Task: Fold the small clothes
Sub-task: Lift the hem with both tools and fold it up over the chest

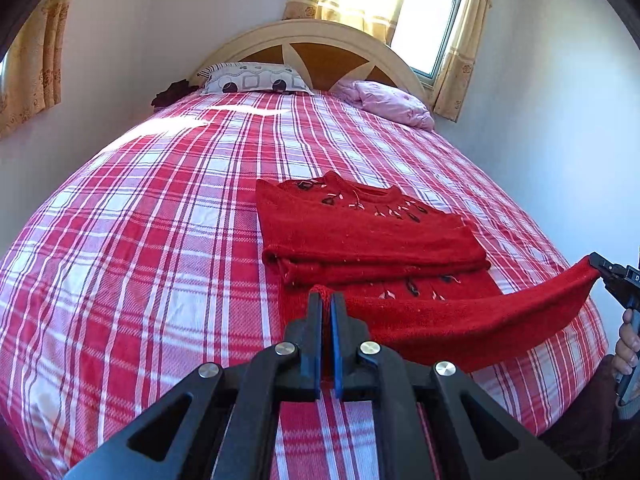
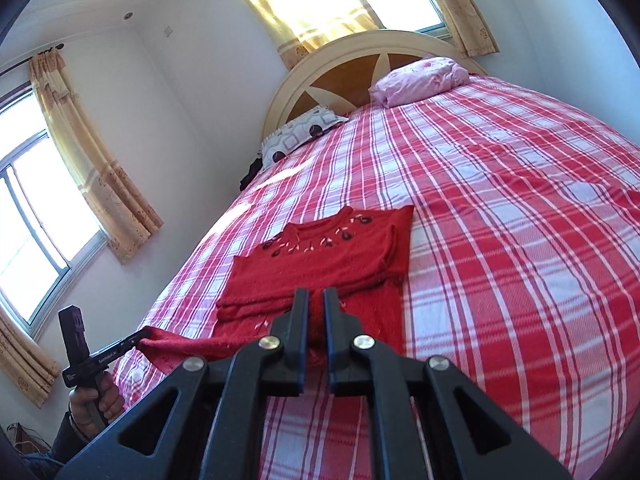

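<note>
Both the left tongs [image 1: 326, 304] and right tongs [image 2: 316, 300] pinch the lifted near hem of the red sweater [image 1: 360, 228], stretched crosswise near the bed [image 1: 160, 220] foot, the folded part lying just beyond, toward the headboard [image 1: 320, 40].

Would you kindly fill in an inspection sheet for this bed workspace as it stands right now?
Surface: bed with red plaid cover, mostly flat.
Job's things: red sweater, upper part lying folded on the cover, near hem lifted and stretched between both grippers.
Clutter: dark item by the headboard, unclear what.
Grippers: left gripper shut on one hem corner; right gripper shut on the other.
Cables: nothing seen.
Surroundings: patterned pillow, pink pillow, arched headboard, curtained windows, white walls.
</note>
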Available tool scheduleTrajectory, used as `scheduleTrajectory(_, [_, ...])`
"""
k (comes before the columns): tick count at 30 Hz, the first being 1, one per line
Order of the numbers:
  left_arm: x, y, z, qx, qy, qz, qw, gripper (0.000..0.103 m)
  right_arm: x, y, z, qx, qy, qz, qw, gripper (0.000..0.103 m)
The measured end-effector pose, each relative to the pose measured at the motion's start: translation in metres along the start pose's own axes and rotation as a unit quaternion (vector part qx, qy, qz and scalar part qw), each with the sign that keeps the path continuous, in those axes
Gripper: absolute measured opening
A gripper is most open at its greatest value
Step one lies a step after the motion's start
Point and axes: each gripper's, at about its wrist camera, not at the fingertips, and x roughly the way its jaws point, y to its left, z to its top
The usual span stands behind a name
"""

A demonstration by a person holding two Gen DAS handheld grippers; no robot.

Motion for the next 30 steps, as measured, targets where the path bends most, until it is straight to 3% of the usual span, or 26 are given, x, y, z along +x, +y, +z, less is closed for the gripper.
scheduleTrajectory(15, [0.059,0.018,0.076,-0.026,0.007,-0.003,0.9996,0.003,0.064,-0.014,0.053,0.013,0.017,-0.021,1.0,0.01])
scheduleTrajectory(30, [0.159,0.045,0.12,-0.047,0.059,0.008,0.9971,0.003,0.16,-0.043,0.1,0.02,0.053,-0.059,0.997,0.01])
